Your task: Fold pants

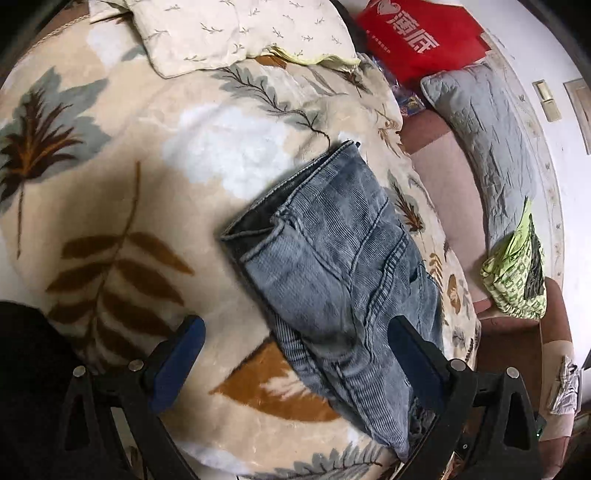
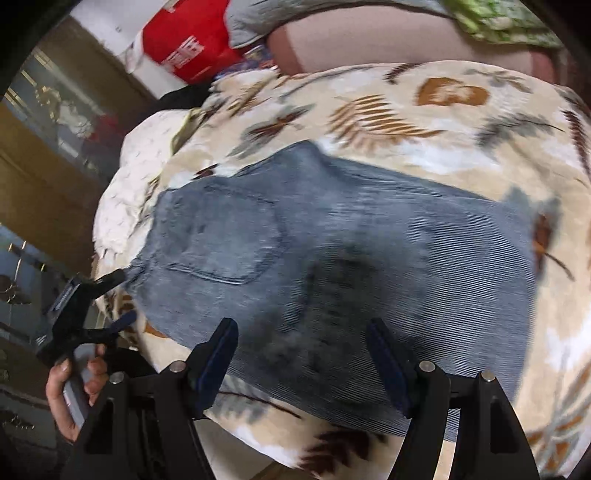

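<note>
Blue-grey corduroy pants (image 1: 332, 266) lie folded in a compact bundle on a cream leaf-print blanket (image 1: 147, 177). My left gripper (image 1: 295, 343) is open and empty just above the near end of the bundle, its right finger (image 1: 410, 350) over the cloth. In the right wrist view the pants (image 2: 332, 266) show a back pocket facing up. My right gripper (image 2: 301, 347) is open and empty over the near edge of the pants. The left gripper (image 2: 114, 299) also shows there at the left, held in a hand, open beside the pants' edge.
A cream pillow (image 1: 236, 33) lies at the blanket's far end. A red bag (image 1: 417, 37), a grey quilted cushion (image 1: 487, 147) and a green printed cloth (image 1: 517, 280) sit on a pink sofa (image 1: 443, 192) to the right. A wooden cabinet (image 2: 44, 184) stands at the left.
</note>
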`<state>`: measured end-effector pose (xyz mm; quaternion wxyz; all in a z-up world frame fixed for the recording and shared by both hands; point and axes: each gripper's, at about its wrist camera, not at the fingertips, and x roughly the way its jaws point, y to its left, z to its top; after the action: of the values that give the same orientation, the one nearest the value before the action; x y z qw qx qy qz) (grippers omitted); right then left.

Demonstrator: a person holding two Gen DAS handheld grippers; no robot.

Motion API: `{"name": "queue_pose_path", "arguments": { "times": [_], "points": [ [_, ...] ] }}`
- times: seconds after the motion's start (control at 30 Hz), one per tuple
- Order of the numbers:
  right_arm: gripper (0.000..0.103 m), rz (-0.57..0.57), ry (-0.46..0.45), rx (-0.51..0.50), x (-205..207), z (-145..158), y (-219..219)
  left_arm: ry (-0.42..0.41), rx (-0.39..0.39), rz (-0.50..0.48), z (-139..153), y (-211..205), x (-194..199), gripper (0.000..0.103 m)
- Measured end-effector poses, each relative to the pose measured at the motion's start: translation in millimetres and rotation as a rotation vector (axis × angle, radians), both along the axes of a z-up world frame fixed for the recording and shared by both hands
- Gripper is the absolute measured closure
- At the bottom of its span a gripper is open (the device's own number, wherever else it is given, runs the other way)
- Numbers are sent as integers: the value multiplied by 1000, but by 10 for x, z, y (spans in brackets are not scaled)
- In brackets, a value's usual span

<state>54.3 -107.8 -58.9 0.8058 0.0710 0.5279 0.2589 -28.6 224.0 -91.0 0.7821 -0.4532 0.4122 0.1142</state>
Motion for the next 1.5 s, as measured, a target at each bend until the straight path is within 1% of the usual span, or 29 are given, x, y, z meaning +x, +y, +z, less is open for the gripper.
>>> {"name": "queue_pose_path", "arguments": {
  "times": [0.07,0.13,0.23,0.37,0.4,0.43,0.47,0.5,0.53,0.57,0.63,0.7,0.77,0.83,0.87,0.93,0.97,1.0,1.03,1.07,1.13,1.17,1.2,1.23,1.27,1.33,1.4,1.47,1.5],
  "points": [
    [28,20,9,3,9,-43,149,-21,3,0,18,30,89,4],
    [28,23,22,9,36,-77,229,-18,-26,-2,21,65,179,4],
    [28,24,35,42,92,-59,286,-45,-71,1,19,104,179,4],
    [28,5,69,82,224,-75,359,-68,-76,1,-23,170,267,4],
    [28,2,75,85,243,-93,382,-93,-91,2,-15,189,288,13],
    [28,1,79,90,255,-106,404,-98,-98,-4,-23,182,310,28],
    [28,2,86,102,270,-126,435,-84,-98,-5,-48,184,329,39],
    [28,-2,93,114,284,-138,452,-67,-88,-9,-71,181,338,67],
    [28,-12,100,131,306,-147,468,-39,-71,-18,-109,176,359,79],
    [28,-26,111,149,332,-160,488,-39,-72,-16,-130,174,356,80],
    [28,-49,152,182,388,-198,555,-52,-39,-22,-84,144,366,88],
    [28,-42,191,239,444,-246,676,-60,1,-37,-12,96,393,89],
    [26,-37,249,164,512,-424,833,-67,35,-53,60,53,416,90],
    [25,-50,276,165,564,-403,849,-66,69,-60,124,21,432,90],
    [26,-62,292,205,577,-312,810,-69,78,-63,151,14,428,90],
    [26,-60,257,294,574,-137,728,-78,104,-70,225,-15,423,90],
    [26,-76,247,314,585,-132,696,-79,115,-72,251,-39,448,91],
    [26,-82,272,315,610,-218,705,-82,125,-74,288,-68,458,91],
    [25,-54,367,288,659,-472,784,-87,137,-82,340,-114,476,91],
    [26,-50,379,301,666,-568,779,-94,150,-92,392,-160,489,91],
    [27,-94,364,409,601,-463,583,-117,214,-121,584,-297,520,91],
    [27,-95,326,463,522,-324,426,-130,236,-135,671,-369,537,91],
    [27,-102,280,479,454,-210,278,-148,262,-155,771,-468,556,91],
    [27,-125,233,482,378,-99,89,-178,311,-186,910,-637,579,91],
    [27,-165,181,483,273,10,-196,-192,336,-204,977,-738,592,91],
    [27,-244,126,489,108,99,-731,-237,407,-279,1166,-1124,629,91],
    [27,-331,101,486,-31,89,-1203,-271,460,-338,1266,-1435,642,91],
    [27,-425,73,496,-195,61,-1671,-314,519,-433,1366,-1892,636,92],
    [27,-464,65,509,-285,29,-1875,-324,539,-464,1382,-2040,637,92]
  ]
}}
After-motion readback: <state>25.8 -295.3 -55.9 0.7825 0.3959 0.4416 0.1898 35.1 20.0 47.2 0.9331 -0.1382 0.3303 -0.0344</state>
